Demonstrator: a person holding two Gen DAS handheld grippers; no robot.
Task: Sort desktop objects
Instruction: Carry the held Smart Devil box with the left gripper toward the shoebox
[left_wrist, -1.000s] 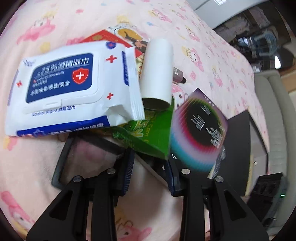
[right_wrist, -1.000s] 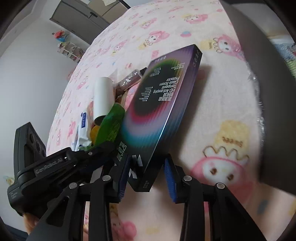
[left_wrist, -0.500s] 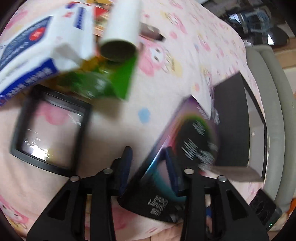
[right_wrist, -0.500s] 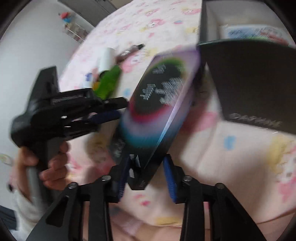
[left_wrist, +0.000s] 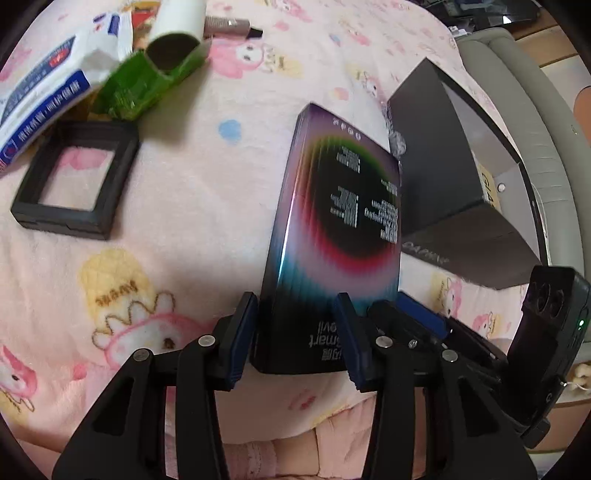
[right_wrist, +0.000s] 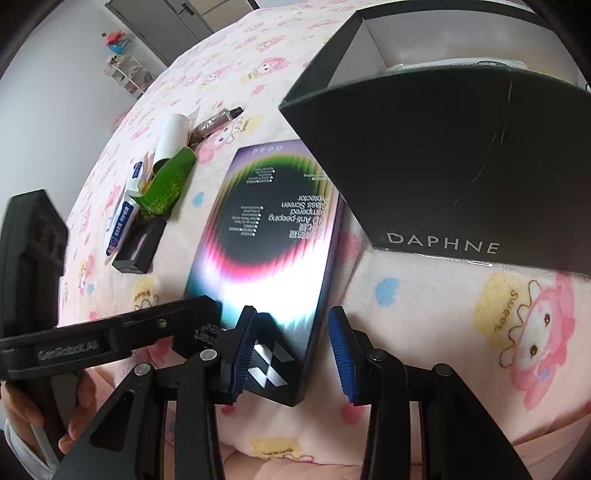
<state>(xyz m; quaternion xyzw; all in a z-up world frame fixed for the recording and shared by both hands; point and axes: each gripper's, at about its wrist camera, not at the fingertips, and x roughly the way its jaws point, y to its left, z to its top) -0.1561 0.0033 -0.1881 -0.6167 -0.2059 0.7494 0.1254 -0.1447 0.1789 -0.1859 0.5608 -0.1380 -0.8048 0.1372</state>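
carrying the protector box (left_wrist: 332, 236) toward the black box (right_wrist: 443, 158); left gripper (left_wrist: 295, 332) pinches its corner, right gripper (right_wrist: 291, 347) looks spread round it. next, i judge, lift it over the rim

screen protector box (right_wrist: 273, 236): black disc, rainbow rim | blanket (left_wrist: 192, 206): pink cartoon print | storage box (right_wrist: 443, 166): black

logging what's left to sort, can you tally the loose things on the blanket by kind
boxes: 3 - screen protector box, black DAPHNE box, green box
wet wipes pack: 1
white tube roll: 1
black square frame: 1
small brown tube: 1
total: 7
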